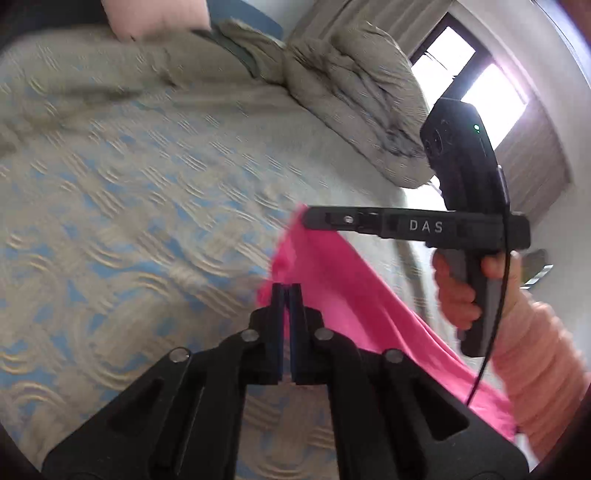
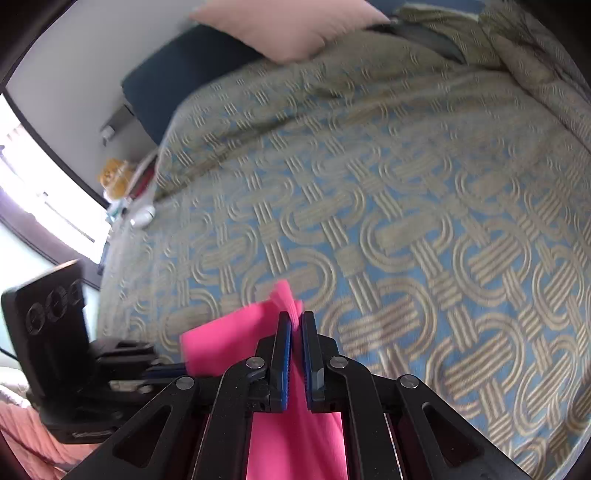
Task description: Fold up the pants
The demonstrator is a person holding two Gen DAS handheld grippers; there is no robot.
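Bright pink fabric pants (image 1: pixel 332 295) lifted over the blue-and-beige patterned bedspread (image 1: pixel 129 184).
Left gripper (image 1: pixel 287 291) and right gripper (image 2: pixel 296 321) each clamp the cloth's edge.

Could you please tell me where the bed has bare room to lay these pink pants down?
The patterned bedspread lies bare from the grippers up to the pink pillow. Crowded: the bunched blanket at the window side, and the cluttered nightstand beside the other edge.

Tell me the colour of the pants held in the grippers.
Bright pink pants, plain with no pattern. It shows best in the right wrist view.
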